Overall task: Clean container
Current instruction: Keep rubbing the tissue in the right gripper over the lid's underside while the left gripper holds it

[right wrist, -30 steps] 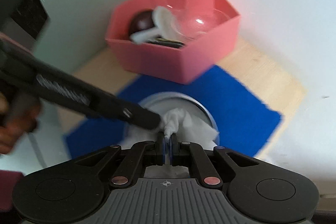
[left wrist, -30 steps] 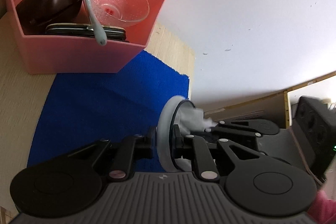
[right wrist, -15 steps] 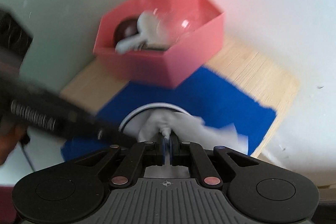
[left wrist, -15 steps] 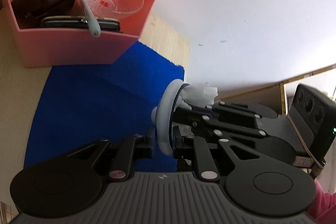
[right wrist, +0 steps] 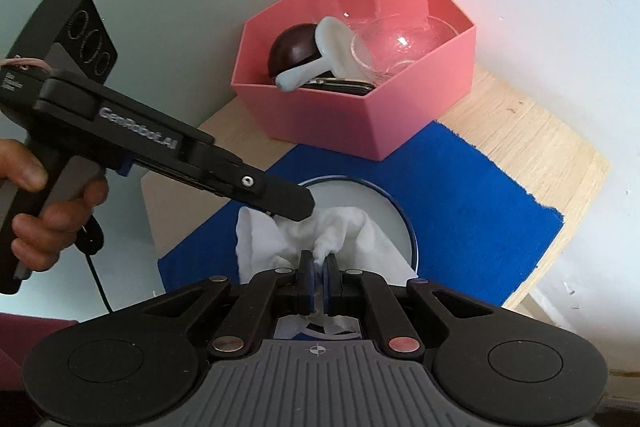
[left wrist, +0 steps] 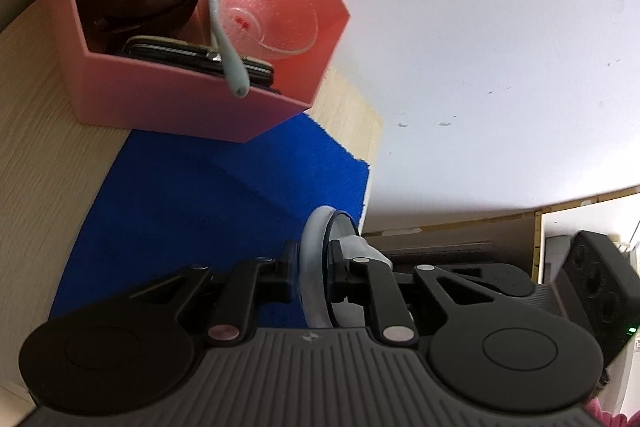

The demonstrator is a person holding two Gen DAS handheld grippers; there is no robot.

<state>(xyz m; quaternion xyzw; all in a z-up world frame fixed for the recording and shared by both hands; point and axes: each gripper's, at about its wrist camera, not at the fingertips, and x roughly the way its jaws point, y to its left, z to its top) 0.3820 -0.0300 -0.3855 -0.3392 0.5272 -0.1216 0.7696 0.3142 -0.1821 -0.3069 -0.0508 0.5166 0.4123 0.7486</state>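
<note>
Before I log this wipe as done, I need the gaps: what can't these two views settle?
- Dish inner face: right wrist view, mostly covered by the white cloth and the left gripper.
- Dish's near rim: right wrist view, hidden behind the right gripper.
- Dish: left wrist view, seen edge-on only, clamped in the left gripper.
- Flat dark item in the pink bin: both views, edge only showing.

Left tool (left wrist: 313,269) clamped on plate rim (left wrist: 310,247)
</note>
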